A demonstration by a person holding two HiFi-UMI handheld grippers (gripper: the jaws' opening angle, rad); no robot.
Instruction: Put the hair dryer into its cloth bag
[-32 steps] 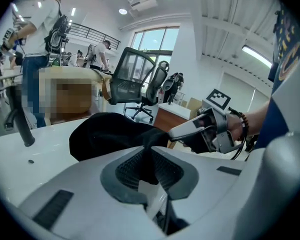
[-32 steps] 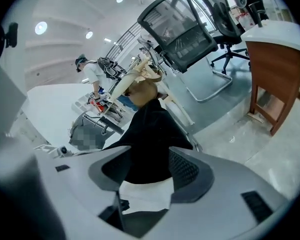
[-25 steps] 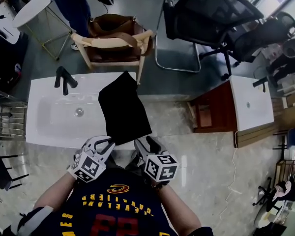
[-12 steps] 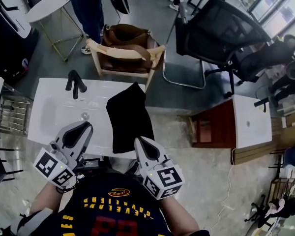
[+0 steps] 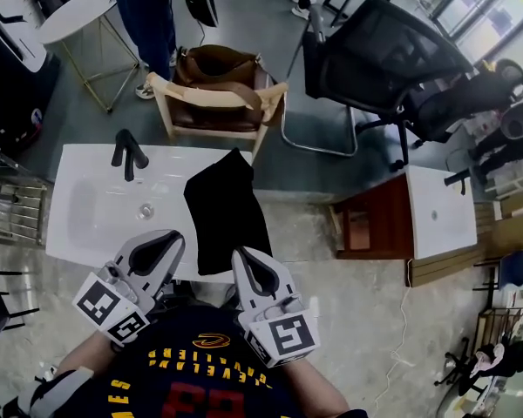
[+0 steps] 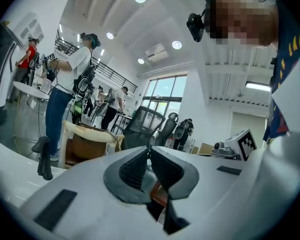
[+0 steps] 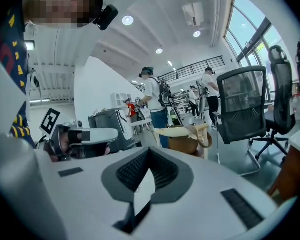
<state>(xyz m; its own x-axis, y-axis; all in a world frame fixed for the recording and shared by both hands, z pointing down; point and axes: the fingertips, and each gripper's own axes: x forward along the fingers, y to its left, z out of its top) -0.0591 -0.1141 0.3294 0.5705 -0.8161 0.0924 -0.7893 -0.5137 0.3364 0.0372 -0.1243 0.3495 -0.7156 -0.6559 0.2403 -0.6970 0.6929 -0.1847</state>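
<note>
Left tool [image 5: 167, 240], right tool [image 5: 241, 258] lifted from cloth bag [image 5: 222, 212] — faucet [image 5: 126, 151] beside, chair [image 5: 214, 92] beyond.

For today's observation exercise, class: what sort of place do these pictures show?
Probably an open office or lab hall, not a real bathroom: a white washbasin with a black faucet stands near a mesh office chair, and several people stand behind.

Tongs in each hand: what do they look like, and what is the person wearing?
Both left tongs and right tongs are pale grey plastic shells tapering forward, with dark ribbed pads inside. Each carries a white cube with black square markers at its rear. The person wears a navy jersey with yellow lettering and red numerals.
</note>
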